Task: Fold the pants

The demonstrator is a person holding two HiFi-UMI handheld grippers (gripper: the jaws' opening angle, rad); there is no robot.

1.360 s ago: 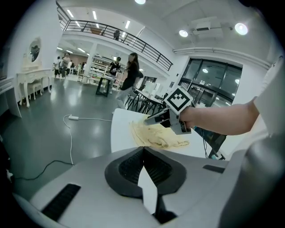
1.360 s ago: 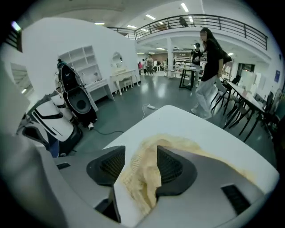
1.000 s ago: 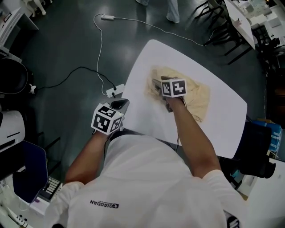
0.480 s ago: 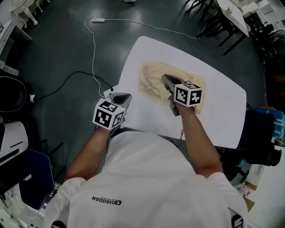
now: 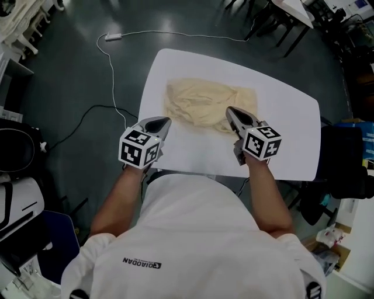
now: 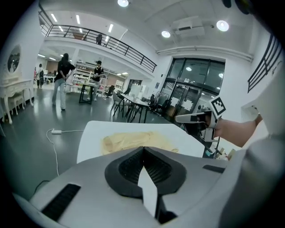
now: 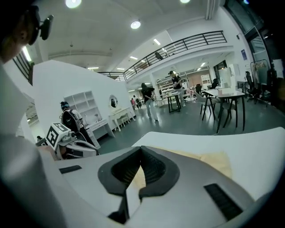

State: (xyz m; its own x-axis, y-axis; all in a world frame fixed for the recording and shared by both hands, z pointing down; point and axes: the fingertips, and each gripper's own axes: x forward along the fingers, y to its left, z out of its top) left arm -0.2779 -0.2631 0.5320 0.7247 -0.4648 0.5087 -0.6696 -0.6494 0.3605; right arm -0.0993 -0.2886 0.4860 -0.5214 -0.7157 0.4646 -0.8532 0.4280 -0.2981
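The cream pants [image 5: 204, 105] lie in a folded heap across the far half of the white table [image 5: 280, 157]. My right gripper [image 5: 234, 112] hovers over the heap's near right edge; its jaws have just been closing and are shut with nothing between them. My left gripper [image 5: 156, 124] is held above the table's near left edge, short of the cloth, its jaws shut and empty. In the left gripper view the pants [image 6: 133, 140] lie beyond the closed left gripper [image 6: 143, 148]. In the right gripper view the pants [image 7: 213, 162] show behind the closed right gripper [image 7: 140, 149].
A white cable with a plug block [image 5: 111, 36] trails over the dark floor left of the table. Dark chairs [image 5: 274, 17] stand beyond the far right corner, and dark gear [image 5: 345, 169] crowds the right side. People stand far off in the hall [image 6: 62, 80].
My right gripper has lifted off the pants and drawn back toward the near edge, with its jaws closing. My left gripper rose and moved in over the table's near left edge.
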